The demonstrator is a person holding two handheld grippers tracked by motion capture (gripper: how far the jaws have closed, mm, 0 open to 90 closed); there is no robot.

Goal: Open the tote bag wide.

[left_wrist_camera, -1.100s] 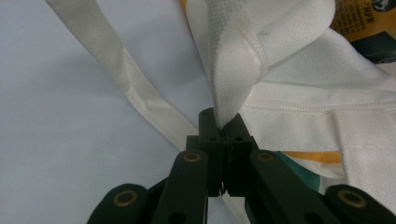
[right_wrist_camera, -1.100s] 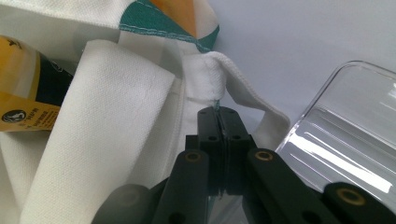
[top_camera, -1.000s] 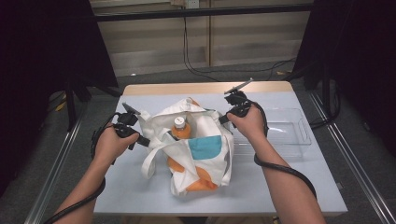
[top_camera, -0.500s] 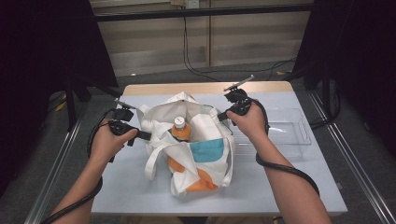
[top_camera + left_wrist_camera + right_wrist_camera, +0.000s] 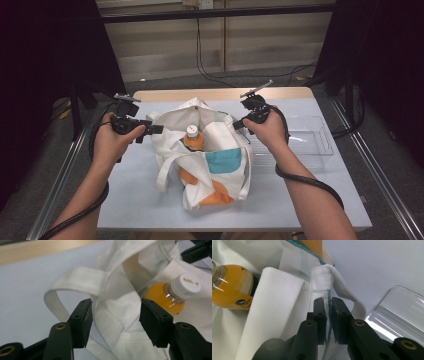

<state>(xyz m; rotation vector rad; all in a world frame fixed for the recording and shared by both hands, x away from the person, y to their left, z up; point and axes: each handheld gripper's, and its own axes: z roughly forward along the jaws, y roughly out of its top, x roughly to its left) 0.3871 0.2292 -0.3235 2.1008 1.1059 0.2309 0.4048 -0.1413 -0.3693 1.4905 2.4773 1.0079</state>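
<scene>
Meanwhile, right tongs [image 5: 328,315] pinching tote bag [image 5: 279,302] rim.

table [image 5: 150,210]: pale blue top, wood edge | wall [image 5: 160,50]: beige panels | floor [image 5: 380,130]: grey | sides: dark

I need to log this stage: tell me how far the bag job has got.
Done: the bottle stands inside the tote bag. In hand: the right gripper pinches the bag's rim, while the left gripper has just been opening, with cloth between its jaws but not pressed. Left: probably freeing the right side too; the clear tray sits unused.
</scene>
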